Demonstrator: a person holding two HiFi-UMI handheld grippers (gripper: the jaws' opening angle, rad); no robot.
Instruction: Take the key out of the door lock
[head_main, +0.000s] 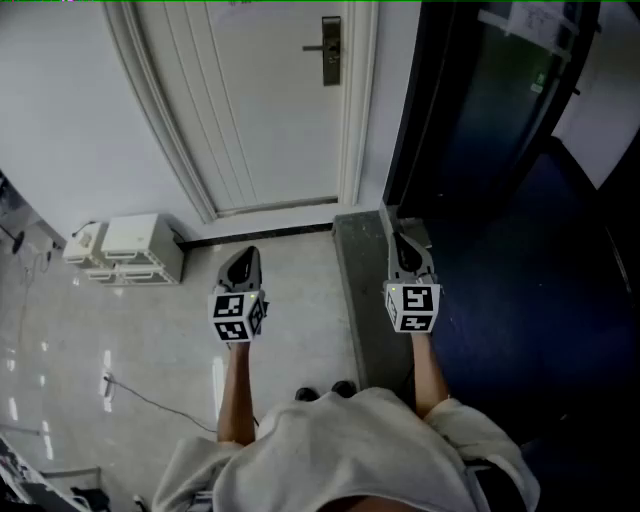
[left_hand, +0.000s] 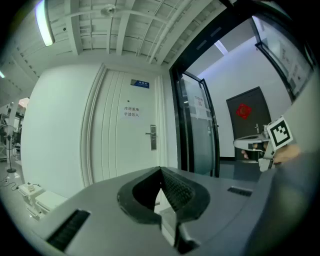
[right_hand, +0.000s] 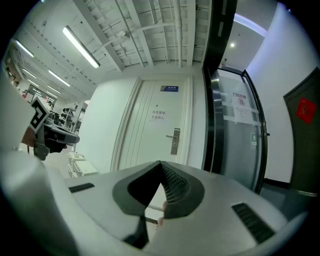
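A white door stands shut ahead, with a dark metal lock plate and lever handle on its right side. The same lock plate shows small in the left gripper view, and the lock plate in the right gripper view. Any key in it is too small to make out. My left gripper and right gripper are held level side by side, well short of the door. The left gripper and right gripper each have their jaws closed tip to tip with nothing between them.
White boxes sit on the floor by the wall at left, with a cable trailing across the tiles. A dark glass door stands right of the white door. A grey threshold strip runs underfoot.
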